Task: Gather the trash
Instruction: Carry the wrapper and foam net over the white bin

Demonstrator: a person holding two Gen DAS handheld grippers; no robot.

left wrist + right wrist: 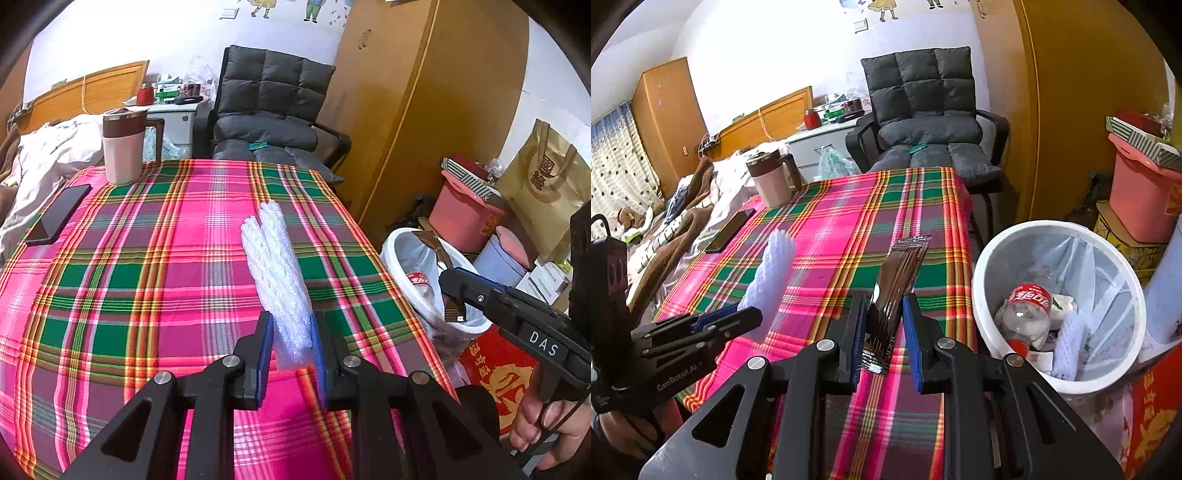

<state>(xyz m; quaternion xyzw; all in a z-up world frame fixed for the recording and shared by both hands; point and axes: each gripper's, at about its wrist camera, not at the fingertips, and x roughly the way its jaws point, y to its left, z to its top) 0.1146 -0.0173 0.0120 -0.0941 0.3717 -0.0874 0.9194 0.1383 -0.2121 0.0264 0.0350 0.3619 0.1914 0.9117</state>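
I had both claws loaded. The left claw (291, 345) was clenched on the white foam net (275, 273), which stood up out of the jaws at the centre of the left view, lifted over the plaid bench (147, 258). The right claw (884, 332) was clenched on the brown wrapper (899, 288), its foil end poking out below the pads in the middle of the right view. The bin (997, 251) sat at the lower right of that frame, beside the bench, already holding a bottle (1028, 306) and another foam net (1067, 347).

In the left view the wrapper (448, 291) hung over the bin's rim (391, 254), so I judged the right drop was close; the net was still over the cloth, well short.

My worries: the net is springy and held only at its base, so a quick swing could let it slip or flop out onto the bench. The wrapper is slick and light; released near the rim, it could slide down outside the bin. Both claws heading for one opening could also knock together.
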